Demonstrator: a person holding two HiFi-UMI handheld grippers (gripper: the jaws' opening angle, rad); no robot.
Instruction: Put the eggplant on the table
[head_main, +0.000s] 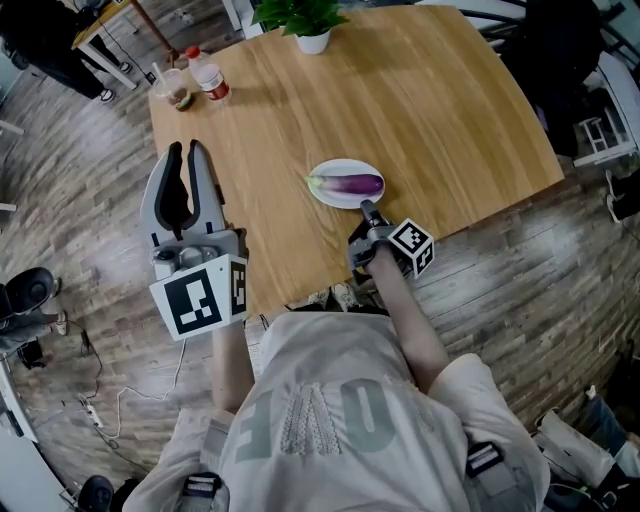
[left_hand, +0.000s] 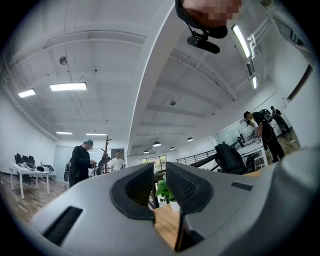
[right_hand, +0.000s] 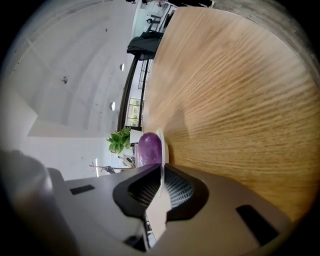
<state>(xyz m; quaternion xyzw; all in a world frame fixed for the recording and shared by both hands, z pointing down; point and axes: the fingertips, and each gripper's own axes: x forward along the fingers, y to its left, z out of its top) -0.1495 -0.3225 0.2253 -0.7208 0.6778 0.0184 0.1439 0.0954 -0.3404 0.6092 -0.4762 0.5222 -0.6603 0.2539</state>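
- While the left gripper (head_main: 186, 150) is held up just off the table's (head_main: 430, 110) left edge, its jaws stand a narrow slit apart with nothing between them. Its own view shows mostly ceiling, a few people (left_hand: 80, 162) standing far off, and a sliver of the potted plant (left_hand: 162, 190) through the slit.
- At the table's far left corner stand a clear cup (head_main: 170, 86) and a red-capped bottle (head_main: 210, 78), just beside each other.
- At the middle of the far edge sits the potted plant, green leaves in a white pot.
- Near the near edge, about midway along it, lies a white plate (head_main: 322, 192). The eggplant (head_main: 352, 184) lies on this plate rather than on the wood, with its green stem end to the left and its purple body to the right.
- Reaching in over the near edge, the right gripper (head_main: 367, 208) is clenched on the plate's near rim. In the right gripper view the thin white rim runs between the two pads, and the eggplant's rounded purple end sits just beyond the jaw tips.
- Behind those jaws, the right gripper's marker cube (head_main: 412, 245) hangs over the near edge, at the end of the person's right forearm.
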